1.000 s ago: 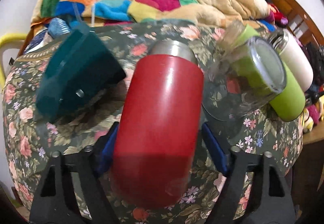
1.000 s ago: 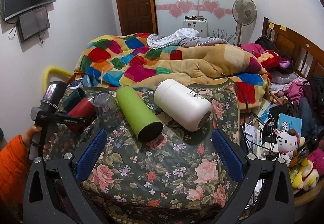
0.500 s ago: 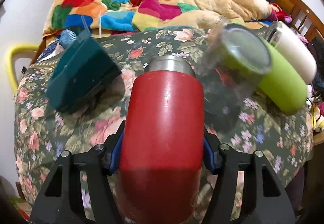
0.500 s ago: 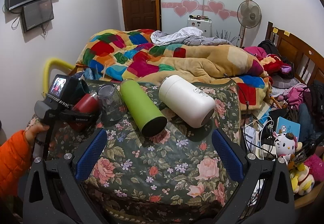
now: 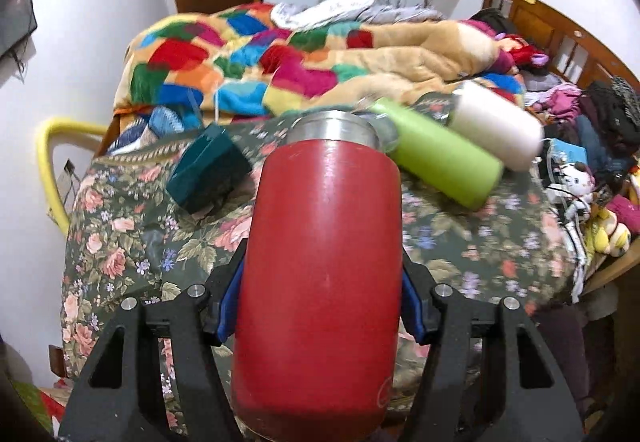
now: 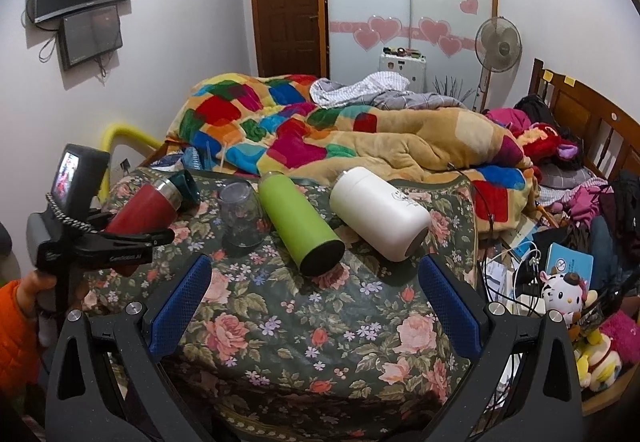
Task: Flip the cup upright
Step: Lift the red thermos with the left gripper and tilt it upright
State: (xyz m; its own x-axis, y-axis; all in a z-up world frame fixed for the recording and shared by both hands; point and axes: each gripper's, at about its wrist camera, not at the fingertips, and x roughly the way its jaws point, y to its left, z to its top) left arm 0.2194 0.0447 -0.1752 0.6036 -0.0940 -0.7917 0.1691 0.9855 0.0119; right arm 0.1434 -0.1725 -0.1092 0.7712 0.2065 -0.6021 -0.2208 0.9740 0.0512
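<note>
At far left of the right view, the left gripper [image 6: 132, 238] clamps the red cup [image 6: 146, 207], lifted and tilted, steel rim up, above the floral cloth [image 6: 320, 306]. Beside it stands an inverted glass [image 6: 242, 218], nearly hidden behind the cup in the left view, then the green bottle [image 6: 300, 226] and white flask [image 6: 380, 218]. The right gripper [image 6: 314, 306] hangs spread, holding nothing. A second ago the cup lay lower.

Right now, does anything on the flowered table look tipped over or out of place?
Yes. The green bottle, the white bottle and a teal cup lie on their sides. The clear glass stands mouth down. The left gripper holds the red cup tilted.
</note>
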